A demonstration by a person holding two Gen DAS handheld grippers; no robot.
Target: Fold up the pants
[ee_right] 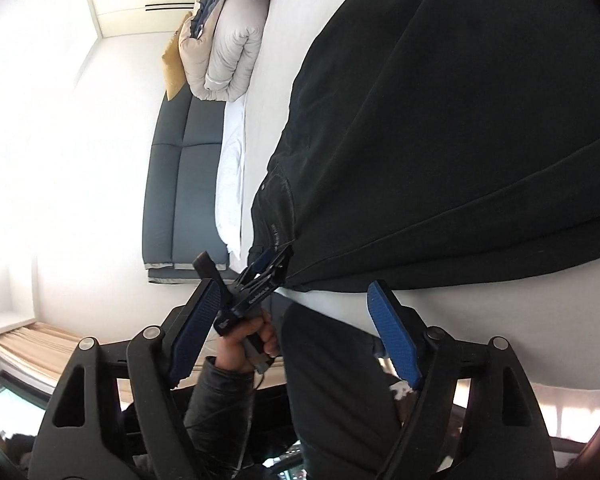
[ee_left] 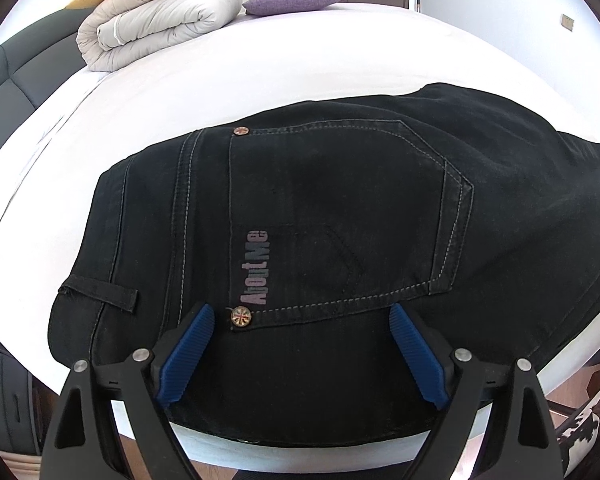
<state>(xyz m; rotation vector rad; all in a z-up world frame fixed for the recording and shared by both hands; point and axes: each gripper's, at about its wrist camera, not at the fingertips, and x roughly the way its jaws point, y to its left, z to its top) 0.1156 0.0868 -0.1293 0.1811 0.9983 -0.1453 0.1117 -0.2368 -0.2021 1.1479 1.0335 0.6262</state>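
Item: black pants [ee_left: 340, 208], folded into a thick stack on the white bed [ee_left: 228, 76], waistband end to the left, long axis left to right along the near edge.
Left gripper [ee_left: 300, 340]: jaws spread, empty, poised over the near edge beside the back pocket, nearer the waistband.
Right gripper [ee_right: 292, 332]: jaws spread, empty, off the bed edge; pants lie ahead, toward the far right.
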